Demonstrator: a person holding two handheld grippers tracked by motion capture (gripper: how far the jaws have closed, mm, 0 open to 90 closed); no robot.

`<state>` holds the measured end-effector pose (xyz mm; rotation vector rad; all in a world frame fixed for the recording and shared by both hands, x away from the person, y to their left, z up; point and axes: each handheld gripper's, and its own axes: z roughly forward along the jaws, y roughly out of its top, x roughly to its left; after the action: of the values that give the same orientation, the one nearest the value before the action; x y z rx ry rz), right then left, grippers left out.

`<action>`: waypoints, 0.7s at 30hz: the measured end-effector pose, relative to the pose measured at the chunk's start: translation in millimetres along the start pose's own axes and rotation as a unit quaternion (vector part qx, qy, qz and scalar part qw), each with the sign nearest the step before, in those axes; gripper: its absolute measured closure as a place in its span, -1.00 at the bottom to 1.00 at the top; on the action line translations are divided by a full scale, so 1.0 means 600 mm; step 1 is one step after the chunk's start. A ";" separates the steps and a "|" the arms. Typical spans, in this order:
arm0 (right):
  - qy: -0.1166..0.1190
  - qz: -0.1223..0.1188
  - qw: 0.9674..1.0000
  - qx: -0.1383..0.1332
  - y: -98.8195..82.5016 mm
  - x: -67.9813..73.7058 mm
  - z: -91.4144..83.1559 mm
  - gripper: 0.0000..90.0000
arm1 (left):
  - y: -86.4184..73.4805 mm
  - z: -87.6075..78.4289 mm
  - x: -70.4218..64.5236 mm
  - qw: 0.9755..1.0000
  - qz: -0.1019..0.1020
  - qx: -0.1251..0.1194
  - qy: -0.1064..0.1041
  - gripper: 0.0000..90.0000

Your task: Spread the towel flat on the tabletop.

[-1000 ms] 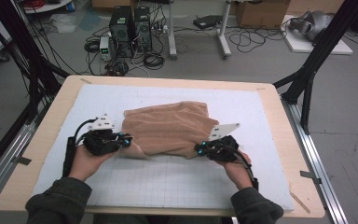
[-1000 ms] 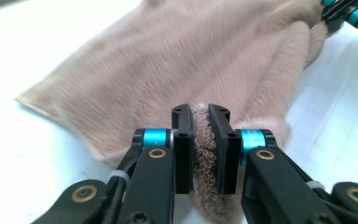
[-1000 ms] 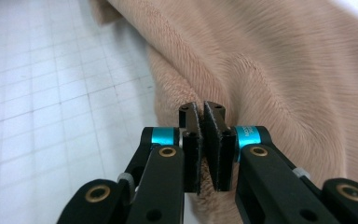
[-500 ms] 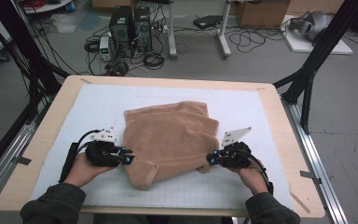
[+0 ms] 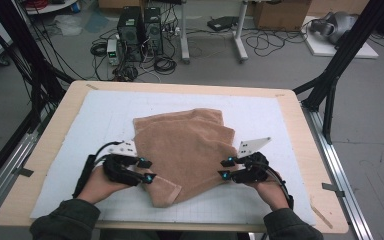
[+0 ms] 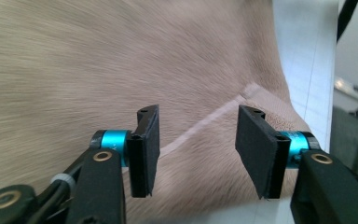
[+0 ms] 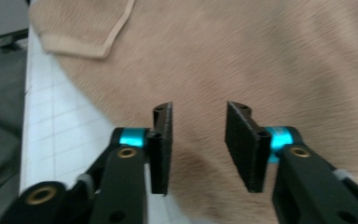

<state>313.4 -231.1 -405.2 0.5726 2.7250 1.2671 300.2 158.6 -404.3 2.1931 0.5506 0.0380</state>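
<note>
My left gripper [image 5: 147,171] and right gripper [image 5: 225,168] have just been opening with nothing pinched, and the brown towel [image 5: 190,147] lies folded mid-table between them, so its loose corner at 7 o'clock might snag a jaw and flop open.

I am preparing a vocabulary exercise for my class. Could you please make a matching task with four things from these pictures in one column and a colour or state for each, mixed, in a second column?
Things:
1. towel
2. left gripper
3. table mat
4. computer towers

Descriptions:
A. white with a fine grid
B. black, standing on the floor behind the table
C. light brown, folded in layers
D. jaws apart, nothing pinched

Pairs: 1-C, 2-D, 3-A, 4-B
</note>
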 end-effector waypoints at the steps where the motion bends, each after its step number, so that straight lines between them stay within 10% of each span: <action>1: 0.001 0.001 1.000 0.011 -0.006 0.003 0.008 0.27 | -0.002 0.015 -0.003 1.000 0.002 0.011 0.001 0.08; 4: 0.002 0.008 1.000 0.030 -0.026 0.006 0.025 0.24 | -0.017 0.055 -0.008 0.998 0.015 0.054 0.001 0.14; 7: 0.005 0.018 0.999 0.029 -0.042 0.006 0.036 0.42 | -0.025 0.056 -0.008 0.999 0.012 0.034 0.004 0.74; 11: 0.020 0.028 0.999 0.020 -0.040 0.002 0.039 0.76 | -0.025 0.050 -0.012 0.999 0.024 0.032 0.020 0.93; 17: 0.019 -0.010 1.000 -0.002 0.015 0.017 0.014 0.78 | -0.036 -0.002 0.006 0.997 0.005 -0.003 0.073 0.94; 21: -0.006 -0.022 1.000 -0.019 0.061 0.011 0.000 0.77 | -0.054 -0.051 0.030 0.991 -0.027 -0.034 0.123 0.94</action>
<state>318.0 -207.1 -377.2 0.5109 2.6807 1.2981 298.0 205.7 -412.2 2.1199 0.7360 0.2981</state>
